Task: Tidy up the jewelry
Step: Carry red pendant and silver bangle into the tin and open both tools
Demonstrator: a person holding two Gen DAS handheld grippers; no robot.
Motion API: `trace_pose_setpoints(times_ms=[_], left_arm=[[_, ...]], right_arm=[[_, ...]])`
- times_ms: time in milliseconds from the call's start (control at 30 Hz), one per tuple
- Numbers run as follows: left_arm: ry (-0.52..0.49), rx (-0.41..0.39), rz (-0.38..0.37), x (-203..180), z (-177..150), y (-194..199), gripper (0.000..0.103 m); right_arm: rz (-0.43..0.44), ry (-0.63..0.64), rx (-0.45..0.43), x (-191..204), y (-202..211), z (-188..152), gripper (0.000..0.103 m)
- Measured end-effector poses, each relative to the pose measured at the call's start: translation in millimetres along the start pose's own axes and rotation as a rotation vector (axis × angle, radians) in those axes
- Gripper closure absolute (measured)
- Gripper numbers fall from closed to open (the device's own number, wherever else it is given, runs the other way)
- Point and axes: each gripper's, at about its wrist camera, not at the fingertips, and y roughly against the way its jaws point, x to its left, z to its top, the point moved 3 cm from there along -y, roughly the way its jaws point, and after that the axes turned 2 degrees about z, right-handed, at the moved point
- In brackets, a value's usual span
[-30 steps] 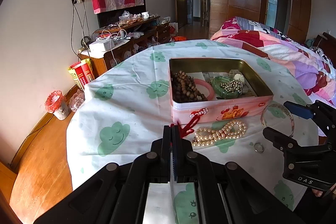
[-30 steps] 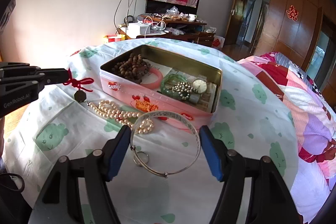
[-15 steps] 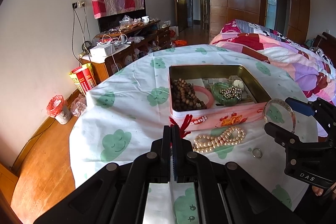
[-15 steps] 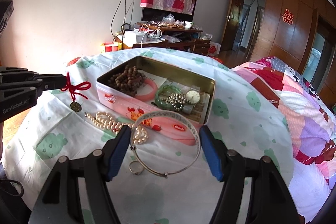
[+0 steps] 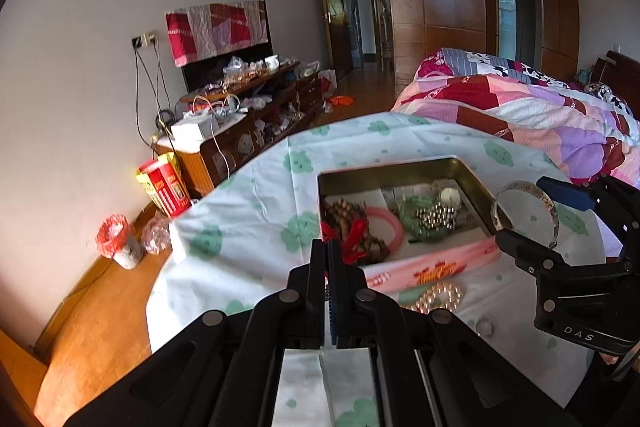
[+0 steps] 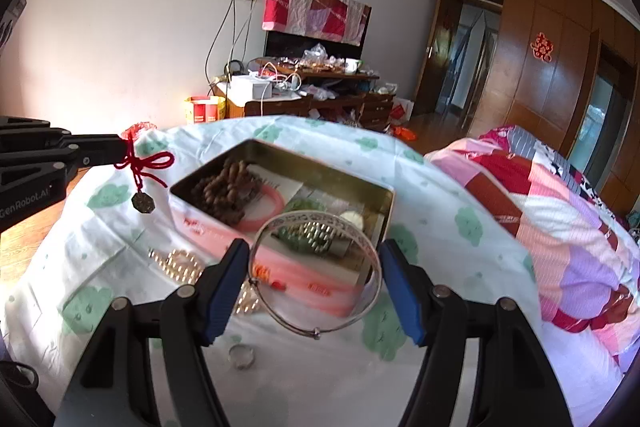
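Observation:
A pink tin box [image 5: 432, 267] [image 6: 288, 263] stands open on the table, holding wooden beads [image 6: 226, 191], a pink bangle [image 5: 390, 225], a green bracelet and a watch. My left gripper [image 5: 331, 253] [image 6: 122, 147] is shut on a red cord pendant [image 6: 142, 183] and holds it in the air at the box's left end. My right gripper [image 6: 314, 263] [image 5: 540, 211] is shut on a silver bangle [image 6: 316, 331] [image 5: 524, 205], lifted above the box's near side. A pearl necklace [image 5: 438, 297] [image 6: 180, 265] and a small ring [image 6: 241, 355] [image 5: 484, 327] lie on the cloth in front of the box.
The round table has a white cloth with green clouds [image 5: 248, 223]. A bed with a patchwork quilt [image 5: 540, 123] is at the right. A cluttered wooden cabinet [image 5: 248, 123] and a red-lined bin [image 5: 120, 243] stand by the far wall.
Both grippers have risen off the table with their pieces. The red cord pendant and the silver bangle now hang in the air near the box, and the cameras look down from higher.

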Motion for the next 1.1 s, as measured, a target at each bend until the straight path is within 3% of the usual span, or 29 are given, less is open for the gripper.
trace_pose_setpoints(times_ms=[567,1100], left_arm=[[-0.073,-0.058,0.038,-5.9,55.5,-18.5,0.103],[-0.092,-0.014,0.051,-19.6,70.1,-62.8,0.103]], right_arm=[[-0.021,0.005,-0.032,-14.6,-14.1,29.5,0.034],[-0.041,-0.030,0.001,-28.5,-49.4,37.6,0.034]])
